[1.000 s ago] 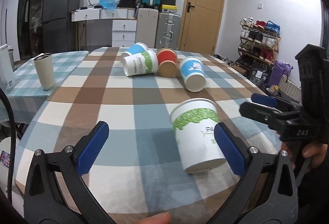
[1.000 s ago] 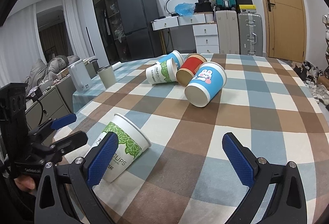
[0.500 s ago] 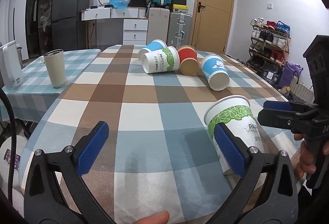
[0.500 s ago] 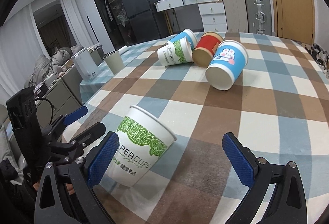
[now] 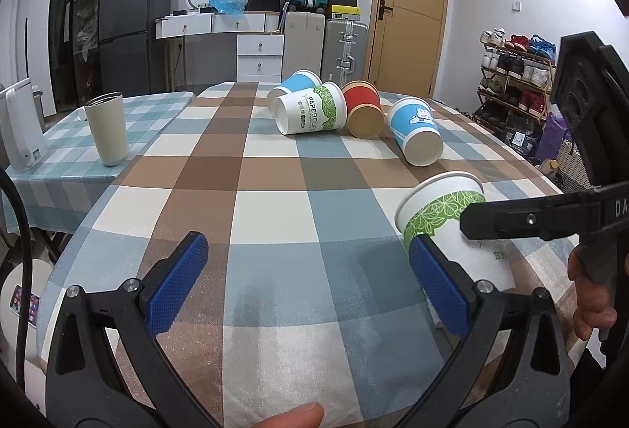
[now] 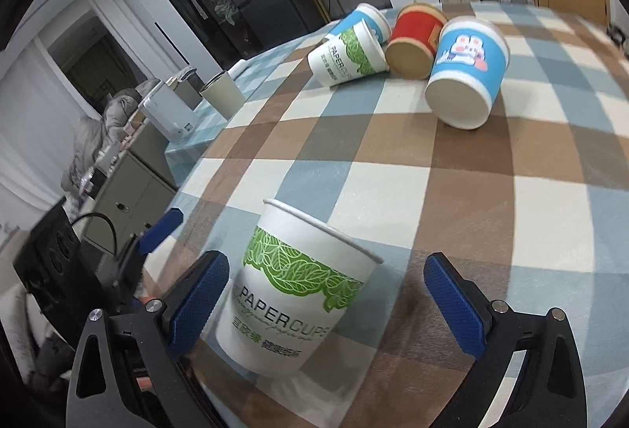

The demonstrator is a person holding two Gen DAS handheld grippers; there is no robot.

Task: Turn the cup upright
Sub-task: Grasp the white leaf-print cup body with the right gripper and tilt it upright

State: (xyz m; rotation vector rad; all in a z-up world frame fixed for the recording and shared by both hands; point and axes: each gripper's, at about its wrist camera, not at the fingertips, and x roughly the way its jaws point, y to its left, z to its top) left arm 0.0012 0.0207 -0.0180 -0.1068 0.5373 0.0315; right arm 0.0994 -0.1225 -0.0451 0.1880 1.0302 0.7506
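In the left wrist view, the left gripper (image 5: 304,280) is seen with its blue pads spread wide over the checked tablecloth (image 5: 275,208), nothing held between them. The green-leaf paper cup (image 5: 452,227) is seen just right of the gripper's right pad, rim up and leaning slightly, near the table's front right edge. A black finger of the right gripper (image 5: 550,219) is laid across the cup's side. Beyond the cup, toward the far end of the table, four cups lie on their sides: a blue rabbit cup (image 5: 416,131), a red cup (image 5: 363,107), a second leaf-printed cup (image 5: 310,109) and a blue cup (image 5: 293,84) behind it.

In the right wrist view, the right gripper (image 6: 326,304) is seen released, its pads wide apart. The same cup (image 6: 291,302) stands between them, close to the left pad; contact cannot be told. A beige tumbler (image 6: 222,94) stands far left of the cup.
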